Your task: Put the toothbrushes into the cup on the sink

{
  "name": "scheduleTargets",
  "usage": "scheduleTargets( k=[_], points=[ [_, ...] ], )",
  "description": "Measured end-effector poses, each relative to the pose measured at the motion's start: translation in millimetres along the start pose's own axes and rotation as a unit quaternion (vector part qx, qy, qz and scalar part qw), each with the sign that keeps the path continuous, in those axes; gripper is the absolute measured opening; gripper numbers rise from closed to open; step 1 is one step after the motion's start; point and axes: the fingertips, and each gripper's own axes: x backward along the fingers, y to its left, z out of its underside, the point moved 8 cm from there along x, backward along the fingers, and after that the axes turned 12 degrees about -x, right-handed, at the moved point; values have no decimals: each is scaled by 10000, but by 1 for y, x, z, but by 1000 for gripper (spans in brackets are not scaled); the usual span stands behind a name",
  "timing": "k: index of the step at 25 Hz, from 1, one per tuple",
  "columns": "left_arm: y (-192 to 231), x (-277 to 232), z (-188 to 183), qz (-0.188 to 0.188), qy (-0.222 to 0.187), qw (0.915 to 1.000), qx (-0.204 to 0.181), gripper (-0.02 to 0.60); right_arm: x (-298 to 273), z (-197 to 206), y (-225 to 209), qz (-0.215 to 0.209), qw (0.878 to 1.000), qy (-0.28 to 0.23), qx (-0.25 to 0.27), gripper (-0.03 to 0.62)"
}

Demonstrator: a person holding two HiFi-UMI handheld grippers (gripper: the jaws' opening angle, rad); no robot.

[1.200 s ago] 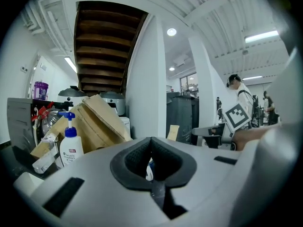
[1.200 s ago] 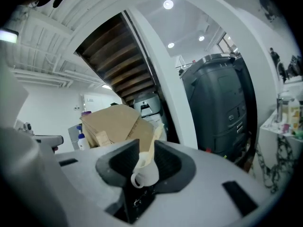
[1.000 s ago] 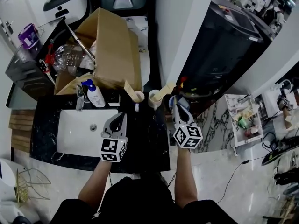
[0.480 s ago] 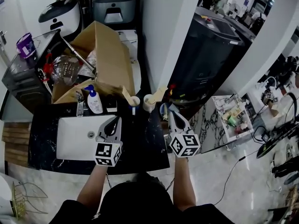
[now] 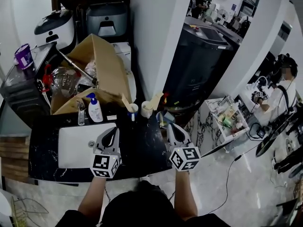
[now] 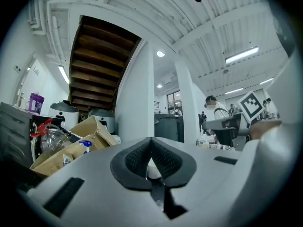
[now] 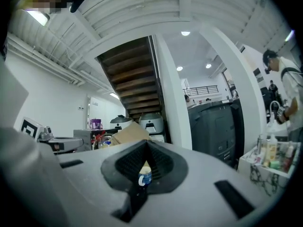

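Two pale cups stand at the back of the black counter (image 5: 142, 150). The left cup (image 5: 133, 110) has a blue label and a wooden toothbrush (image 5: 126, 102) leaning out of it. The right cup (image 5: 147, 109) holds another toothbrush (image 5: 155, 100). My left gripper (image 5: 112, 129) hovers by the white sink basin (image 5: 71, 148), shut and empty, short of the cups. My right gripper (image 5: 171, 126) is shut and empty too, just right of the cups. A white cup (image 6: 152, 167) shows past the closed left gripper (image 6: 151, 148). The blue-label cup (image 7: 144, 176) shows past the closed right gripper (image 7: 144, 148).
A soap pump bottle (image 5: 95, 109) and a tap (image 5: 81, 113) stand behind the basin. An open cardboard box (image 5: 102, 70) with clutter rises behind them. A small blue-and-white thing (image 5: 165, 118) lies right of the cups. A white pillar (image 5: 156, 37) and a dark cabinet (image 5: 201, 60) stand beyond.
My right gripper has drawn back from the cups towards the counter's front. The head view has tilted up. The left gripper holds about the same place by the basin.
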Motion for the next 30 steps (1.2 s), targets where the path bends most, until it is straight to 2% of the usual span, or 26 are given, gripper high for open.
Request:
scheduleTargets(
  k=[4, 11, 20, 30],
  points=[
    [0, 15, -1, 67, -15, 10000, -27, 3, 16, 5, 12, 2, 10000, -19, -9, 2],
    [-3, 19, -5, -98, 18, 9999, -68, 3, 20, 1, 14, -107, 9999, -9, 34, 2],
    [-16, -3, -22, -498, 70, 9987, -66, 3, 13, -21, -16, -370, 9993, 73, 52, 2],
    [-37, -15, -24, -799, 220, 9964, -200, 3, 16, -19, -46, -577, 9981, 220, 20, 2]
  ],
)
